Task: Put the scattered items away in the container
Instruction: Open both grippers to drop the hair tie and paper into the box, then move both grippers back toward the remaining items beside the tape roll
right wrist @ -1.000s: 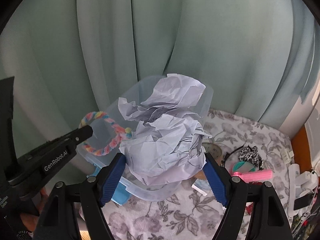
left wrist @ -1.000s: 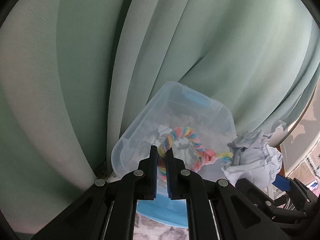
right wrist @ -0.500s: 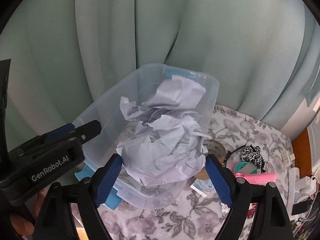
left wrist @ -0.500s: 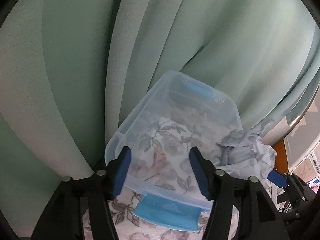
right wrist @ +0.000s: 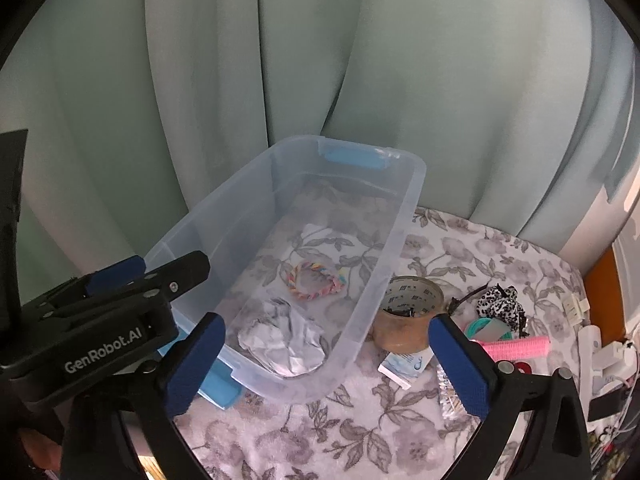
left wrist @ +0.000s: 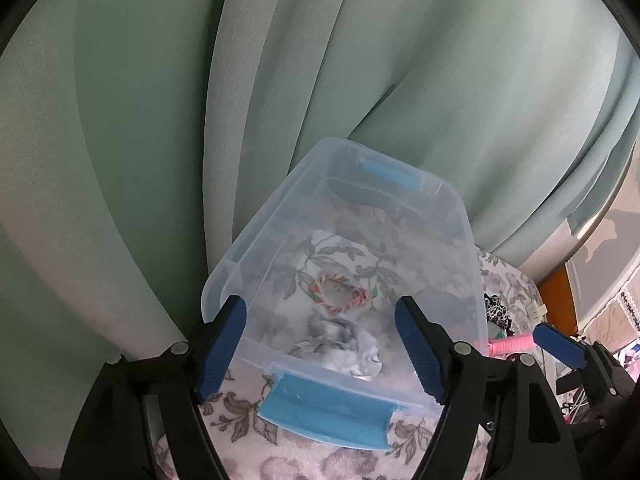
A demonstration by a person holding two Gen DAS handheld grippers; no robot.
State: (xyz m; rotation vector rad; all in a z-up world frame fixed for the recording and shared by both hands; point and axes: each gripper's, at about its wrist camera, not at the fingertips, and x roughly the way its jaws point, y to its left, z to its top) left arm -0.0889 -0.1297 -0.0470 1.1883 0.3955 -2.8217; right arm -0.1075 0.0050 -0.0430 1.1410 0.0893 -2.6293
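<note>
A clear plastic container with blue handles stands on the floral cloth against the curtain. On its floor lie a rainbow braided loop and a crumpled paper ball. My left gripper hangs over the container's near end, its jaws opening with nothing held between them. It also shows from the side in the right wrist view, left gripper. My right gripper is above the container's near right corner, jaws opening wide and empty. One of its fingertips shows in the left wrist view.
Right of the container lie a tape roll, a leopard-print scrunchie, a pink hair roller, a teal piece and a small white packet. A green curtain hangs close behind. White cables and plugs crowd the far right edge.
The left gripper let go of the rainbow loop and the right let go of the paper ball. Both now lie in the container. Both pairs of jaws have spread wider.
</note>
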